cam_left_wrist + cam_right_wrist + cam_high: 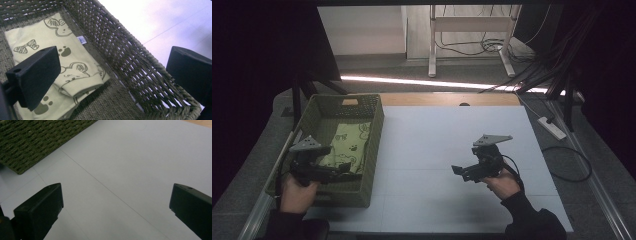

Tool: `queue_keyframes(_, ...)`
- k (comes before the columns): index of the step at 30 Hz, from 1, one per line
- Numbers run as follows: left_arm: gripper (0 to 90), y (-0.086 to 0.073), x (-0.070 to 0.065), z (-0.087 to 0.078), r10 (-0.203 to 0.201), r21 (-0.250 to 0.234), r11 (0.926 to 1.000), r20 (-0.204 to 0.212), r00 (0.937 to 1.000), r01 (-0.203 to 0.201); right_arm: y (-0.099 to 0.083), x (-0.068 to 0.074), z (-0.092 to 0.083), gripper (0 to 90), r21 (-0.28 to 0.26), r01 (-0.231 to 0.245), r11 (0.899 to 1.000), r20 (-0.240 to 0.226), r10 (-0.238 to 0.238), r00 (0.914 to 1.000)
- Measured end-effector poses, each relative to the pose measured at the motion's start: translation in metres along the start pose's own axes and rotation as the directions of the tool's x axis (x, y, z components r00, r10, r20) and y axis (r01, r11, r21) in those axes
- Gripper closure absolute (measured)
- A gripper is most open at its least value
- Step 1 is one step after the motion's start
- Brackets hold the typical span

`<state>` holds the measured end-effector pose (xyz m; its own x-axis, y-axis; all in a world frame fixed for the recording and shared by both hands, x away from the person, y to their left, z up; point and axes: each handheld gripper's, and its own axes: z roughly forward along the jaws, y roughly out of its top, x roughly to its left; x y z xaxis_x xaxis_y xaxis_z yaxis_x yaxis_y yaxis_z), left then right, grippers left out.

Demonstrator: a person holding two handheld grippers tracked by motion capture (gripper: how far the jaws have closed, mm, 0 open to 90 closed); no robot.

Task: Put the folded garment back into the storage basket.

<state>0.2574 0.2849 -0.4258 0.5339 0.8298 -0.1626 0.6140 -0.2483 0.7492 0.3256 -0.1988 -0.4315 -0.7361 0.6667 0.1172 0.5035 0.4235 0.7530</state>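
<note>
left tongs (343, 170) sit low inside the woven basket (374, 145), near its front end, held by the person's left hand (298, 194) coming in from the bottom edge. jaws wide apart, nothing between them. left gripper view: one jaw hangs over the folded cloth (72, 65), the other sits beyond the basket wall (140, 67), over the desk side; can't tell whether either jaw touches cloth or wicker

cloth is pale yellow-green with dark line drawings and paw prints, folded in layers, lying flat on the basket floor. small white tag (81, 40) at one folded edge. in the high view the cloth (349, 142) fills the middle of the basket floor, just ahead of the left tongs

right tongs (458, 171) are out over the bare desk (437, 135), right of centre, well apart from the basket. held by the right hand (502, 184), dark sleeve behind it. jaws spread wide, holding nothing. right gripper view: just plain desk surface between the jaws, with a corner of the basket (37, 142) at upper left, farther off

basket sits on the left side of the desk, long axis running away from the person, cutout handle (350, 102) in the far wall

beyond the desk: wooden strip along the far edge, then floor with a white frame stand (472, 30) and a tangle of cables (492, 46). power strip (552, 127) lies on the floor off the right edge
</note>
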Motion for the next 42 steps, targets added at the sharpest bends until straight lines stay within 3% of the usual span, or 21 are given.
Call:
queue_keyframes(6,0.0,-0.007,-0.002,0.001,-0.002,0.005,1.0000,-0.002,1.0000,0.002,-0.008,-0.004,-0.007,0.0,0.005,-0.005,1.000,0.024,0.005,0.9997)
queue_keyframes(12,0.0,-0.012,-0.003,-0.003,-0.014,-0.020,0.9997,-0.006,0.9999,0.014,-0.016,-0.008,-0.014,0.0,0.010,-0.002,1.000,0.050,0.002,0.9987)
queue_keyframes(42,0.0,-0.030,-0.013,-0.011,0.001,-0.038,0.9993,-0.029,0.9996,-0.002,-0.056,-0.020,-0.061,0.0,-0.036,-0.064,0.997,0.118,0.068,0.9907)
